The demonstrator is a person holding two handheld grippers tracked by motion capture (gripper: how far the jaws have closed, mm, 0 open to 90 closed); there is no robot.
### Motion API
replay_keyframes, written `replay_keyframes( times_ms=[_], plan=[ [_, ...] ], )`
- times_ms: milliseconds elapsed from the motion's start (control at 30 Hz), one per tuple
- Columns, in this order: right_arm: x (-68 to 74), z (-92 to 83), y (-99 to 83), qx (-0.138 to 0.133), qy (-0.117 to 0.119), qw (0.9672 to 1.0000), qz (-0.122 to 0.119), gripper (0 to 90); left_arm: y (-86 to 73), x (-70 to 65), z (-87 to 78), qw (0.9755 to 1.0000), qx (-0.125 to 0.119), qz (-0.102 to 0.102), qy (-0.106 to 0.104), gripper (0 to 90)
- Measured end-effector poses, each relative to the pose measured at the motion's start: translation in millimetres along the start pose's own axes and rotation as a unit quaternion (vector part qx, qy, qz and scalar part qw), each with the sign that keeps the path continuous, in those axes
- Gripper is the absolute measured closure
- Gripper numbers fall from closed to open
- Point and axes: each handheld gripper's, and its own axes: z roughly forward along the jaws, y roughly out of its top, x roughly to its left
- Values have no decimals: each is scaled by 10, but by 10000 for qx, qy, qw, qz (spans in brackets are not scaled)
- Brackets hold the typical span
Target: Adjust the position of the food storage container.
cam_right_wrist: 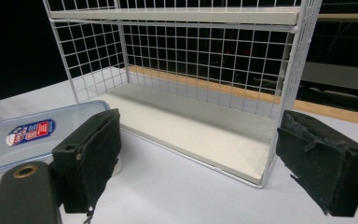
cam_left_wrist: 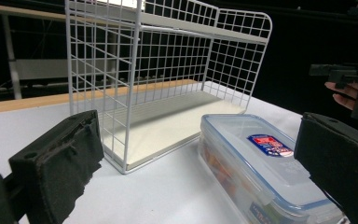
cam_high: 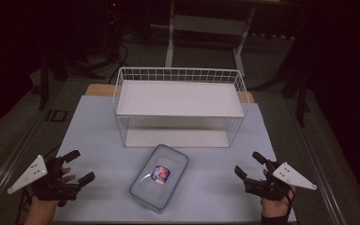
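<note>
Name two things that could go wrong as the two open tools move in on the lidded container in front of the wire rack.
The container lies at an angle, so the left tool and right tool might meet it unevenly and spin it. Its smooth lid could slip between the pads. Lifted carelessly, it might strike the wire rack close behind.

no legible text; only a red-and-blue label [cam_high: 161,174] on the container lid [cam_high: 171,157], print unreadable

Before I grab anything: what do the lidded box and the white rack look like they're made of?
Clear rectangular lidded box: likely glossy see-through plastic, blue seal around rim, contents showing through. White two-tier grid rack: thin wire mesh, probably painted or coated metal; its flat matte white shelves' material is unclear.
</note>
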Motion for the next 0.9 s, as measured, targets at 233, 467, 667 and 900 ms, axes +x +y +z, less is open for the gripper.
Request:
replay_keyframes(
  times_ms=[233, 467, 667, 900],
  plan=[
    [7, -4, 7, -9, 9, 10000, 16, 139, 15, -23, 12, 10000, -16, -44, -27, 7],
    [-3, 5, 4, -11, 42, 10000, 72, 139, 50, -74, 38, 9999, -101, -89, -2, 6],
    [-1, 13, 5, -21, 56, 9999, 96, 141, 94, -186, 130, 9999, -39, -115, 56, 7],
    [-3, 9, 6, -56, 71, 9999, 134, 143, 231, -362, 310, 9991, 85, -318, -253, 6]
  ],
)
